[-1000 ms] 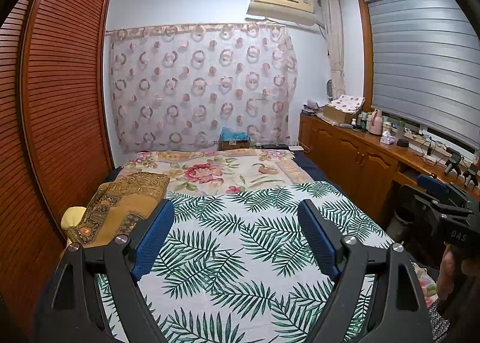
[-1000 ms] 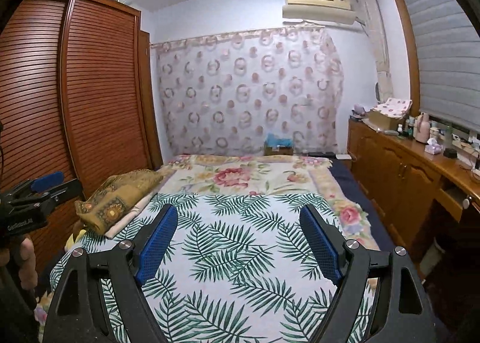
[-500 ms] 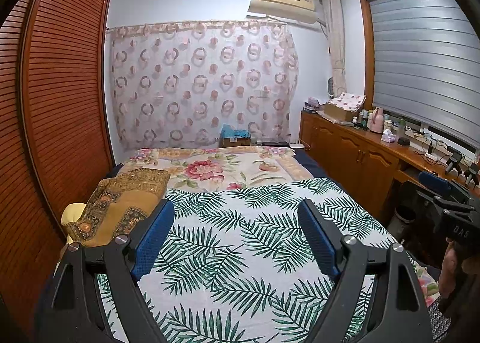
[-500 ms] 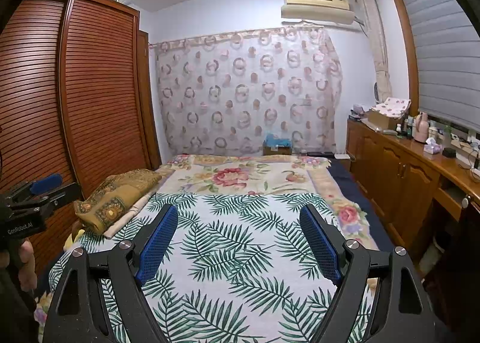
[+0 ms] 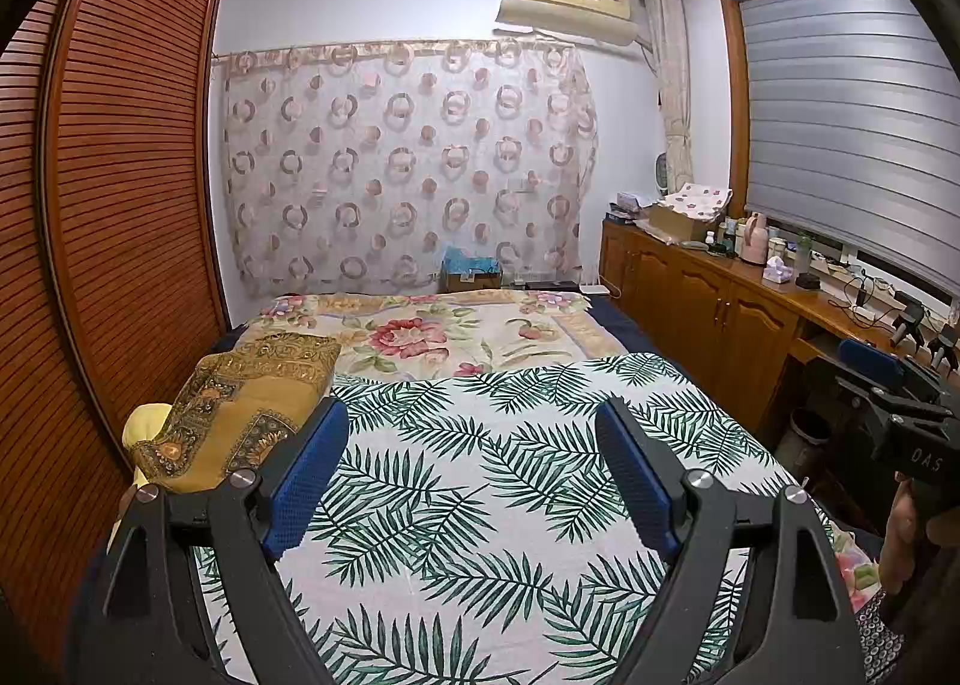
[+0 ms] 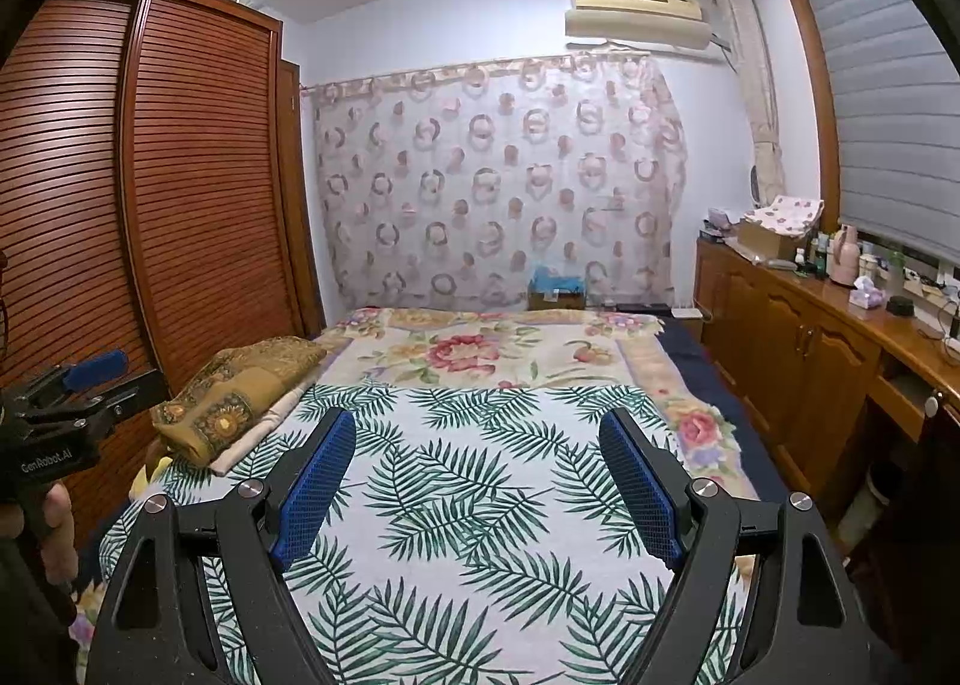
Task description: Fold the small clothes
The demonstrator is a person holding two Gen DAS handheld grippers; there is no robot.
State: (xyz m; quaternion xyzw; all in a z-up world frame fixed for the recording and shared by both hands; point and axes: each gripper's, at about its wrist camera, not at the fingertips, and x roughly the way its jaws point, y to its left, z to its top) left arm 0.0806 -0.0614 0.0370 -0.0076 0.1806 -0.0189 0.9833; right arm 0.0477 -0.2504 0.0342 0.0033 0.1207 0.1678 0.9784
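My left gripper is open and empty, held above a bed covered by a white sheet with green palm leaves. My right gripper is also open and empty above the same palm-leaf sheet. No small garment shows in either view. The right gripper also shows at the right edge of the left wrist view. The left gripper shows at the left edge of the right wrist view.
A folded gold patterned cloth lies on a pillow at the bed's left side. A floral blanket covers the far half. A slatted wooden wardrobe stands left. A wooden cabinet with bottles runs along the right.
Both views have tilted up slightly, so the bed sits a little lower in frame. Both grippers stay open and empty.
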